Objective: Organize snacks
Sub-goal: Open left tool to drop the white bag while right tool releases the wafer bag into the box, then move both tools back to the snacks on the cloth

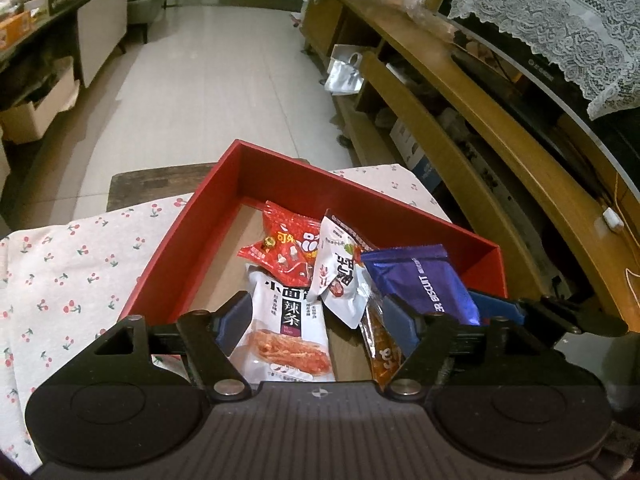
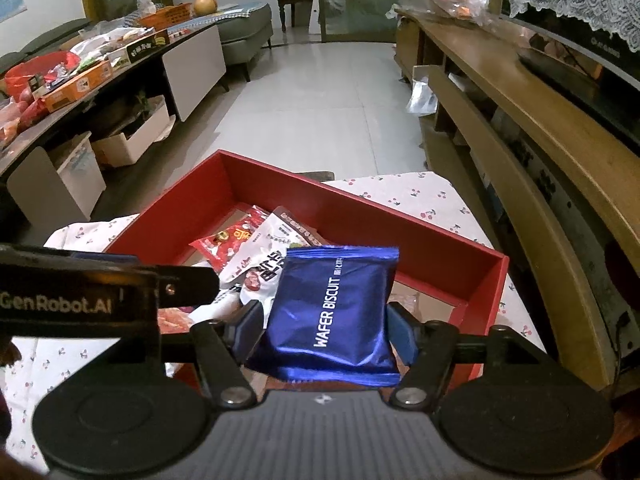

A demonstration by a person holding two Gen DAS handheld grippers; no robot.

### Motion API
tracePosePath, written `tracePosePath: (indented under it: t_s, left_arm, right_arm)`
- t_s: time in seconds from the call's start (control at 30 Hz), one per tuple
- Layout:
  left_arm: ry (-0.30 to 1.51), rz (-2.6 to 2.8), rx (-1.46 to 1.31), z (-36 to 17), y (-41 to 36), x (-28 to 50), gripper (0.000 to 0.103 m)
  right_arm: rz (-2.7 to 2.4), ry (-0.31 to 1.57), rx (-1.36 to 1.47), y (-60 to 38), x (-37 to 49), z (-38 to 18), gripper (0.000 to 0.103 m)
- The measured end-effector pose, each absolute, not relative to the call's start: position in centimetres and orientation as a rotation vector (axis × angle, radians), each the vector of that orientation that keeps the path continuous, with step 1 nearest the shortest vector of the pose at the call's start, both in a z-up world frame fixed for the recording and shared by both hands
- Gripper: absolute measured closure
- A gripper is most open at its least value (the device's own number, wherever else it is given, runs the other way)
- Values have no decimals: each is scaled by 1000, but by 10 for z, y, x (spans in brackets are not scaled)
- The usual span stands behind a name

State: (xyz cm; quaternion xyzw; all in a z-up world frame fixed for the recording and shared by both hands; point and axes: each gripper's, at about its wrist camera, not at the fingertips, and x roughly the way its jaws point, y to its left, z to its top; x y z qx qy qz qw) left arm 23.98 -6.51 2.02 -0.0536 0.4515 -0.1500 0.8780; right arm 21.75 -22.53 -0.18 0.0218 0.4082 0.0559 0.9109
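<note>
A red box stands on a cherry-print cloth and holds several snack packets: a red packet, a white spicy-strip packet, a white date packet and an orange packet. My left gripper is open above the box, its fingers either side of the white spicy-strip packet without gripping it. My right gripper is shut on a blue wafer biscuit packet, held over the box's near right part. The blue packet also shows in the left wrist view.
A wooden TV cabinet runs along the right with a lace-covered television. A long cluttered table with boxes stands at left. Tiled floor lies beyond the clothed table.
</note>
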Motion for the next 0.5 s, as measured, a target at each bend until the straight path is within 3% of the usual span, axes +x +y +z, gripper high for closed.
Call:
tracePosePath:
  t_s: [0.5]
  left_arm:
    - [940,-309,-108,29,-47,211,24]
  right_arm:
    - [148,834,31,-214,188,7,22]
